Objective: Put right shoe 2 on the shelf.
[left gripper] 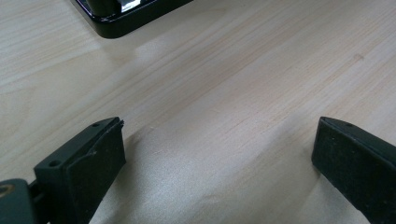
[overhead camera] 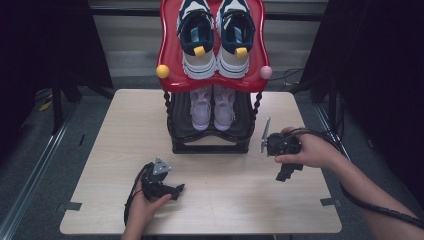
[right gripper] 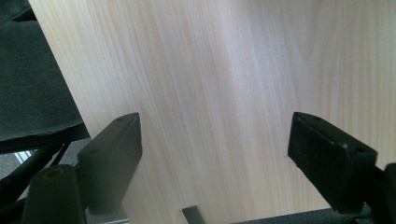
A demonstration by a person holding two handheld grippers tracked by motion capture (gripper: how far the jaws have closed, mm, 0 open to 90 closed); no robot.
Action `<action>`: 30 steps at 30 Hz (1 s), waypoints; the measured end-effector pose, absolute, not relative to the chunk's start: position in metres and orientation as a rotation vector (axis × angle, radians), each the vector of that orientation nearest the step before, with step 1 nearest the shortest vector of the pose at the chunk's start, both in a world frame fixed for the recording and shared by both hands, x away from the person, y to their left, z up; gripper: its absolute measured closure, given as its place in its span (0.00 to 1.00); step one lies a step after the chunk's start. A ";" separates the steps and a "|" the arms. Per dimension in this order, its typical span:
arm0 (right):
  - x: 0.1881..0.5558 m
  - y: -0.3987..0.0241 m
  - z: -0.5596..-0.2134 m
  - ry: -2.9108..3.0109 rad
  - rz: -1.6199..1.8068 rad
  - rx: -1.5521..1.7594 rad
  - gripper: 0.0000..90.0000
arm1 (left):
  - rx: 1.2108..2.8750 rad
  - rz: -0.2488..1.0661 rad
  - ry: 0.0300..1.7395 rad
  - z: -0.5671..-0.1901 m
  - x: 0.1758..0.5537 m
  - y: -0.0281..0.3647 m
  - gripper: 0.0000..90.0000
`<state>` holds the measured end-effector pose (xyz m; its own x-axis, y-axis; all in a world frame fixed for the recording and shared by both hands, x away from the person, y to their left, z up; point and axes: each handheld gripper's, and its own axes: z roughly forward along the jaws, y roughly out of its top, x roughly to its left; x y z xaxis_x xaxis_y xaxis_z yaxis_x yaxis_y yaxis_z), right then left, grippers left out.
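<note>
High view: left gripper [overhead camera: 176, 189] low over table [overhead camera: 100, 160], right gripper [overhead camera: 286, 172] near shoe rack [overhead camera: 210, 146]; both jaws wide, empty.

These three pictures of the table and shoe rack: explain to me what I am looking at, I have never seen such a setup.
A person sits at a wooden table and holds a tool in each hand. Each tool is a hand-held gripper with two black jaws.

The high view looks down from above the person. The left hand-held gripper is near the table's front edge, and the right hand-held gripper is beside the shoe rack.

The other two pictures come from small cameras riding on the tools, looking along their jaws. The left hand-held gripper and the right one both stand open over bare wood and hold nothing.

On the rack, the red top shelf carries white and navy sneakers. Pale pink sneakers sit on the shelf below.
</note>
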<state>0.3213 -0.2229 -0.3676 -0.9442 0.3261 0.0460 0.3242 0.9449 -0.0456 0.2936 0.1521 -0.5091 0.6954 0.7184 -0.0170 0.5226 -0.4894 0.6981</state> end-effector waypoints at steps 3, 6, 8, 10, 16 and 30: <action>0.320 -0.224 -0.376 -3.053 0.060 -0.495 0.19 | 2.201 0.366 0.944 -0.509 0.294 0.152 0.02; 0.319 -0.225 -0.384 -3.047 0.082 -0.492 0.19 | 2.200 0.367 0.944 -0.510 0.294 0.152 0.02; 0.318 -0.226 -0.390 -3.044 0.074 -0.494 0.19 | 2.200 0.367 0.944 -0.510 0.294 0.152 0.02; 0.317 -0.227 -0.396 -3.047 0.066 -0.500 0.19 | 2.199 0.368 0.944 -0.510 0.294 0.152 0.02; 0.315 -0.230 -0.414 -3.024 0.071 -0.524 0.19 | 2.197 0.365 0.947 -0.510 0.293 0.152 0.02; 0.310 -0.250 -0.449 -3.032 -0.121 -0.639 0.18 | 2.208 0.367 0.936 -0.509 0.294 0.152 0.02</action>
<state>0.3096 -0.2500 -0.4494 -0.9143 0.4011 0.0560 0.4043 0.9121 0.0676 0.2940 0.1524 -0.5095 0.6988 0.7152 -0.0115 0.5170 -0.4939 0.6991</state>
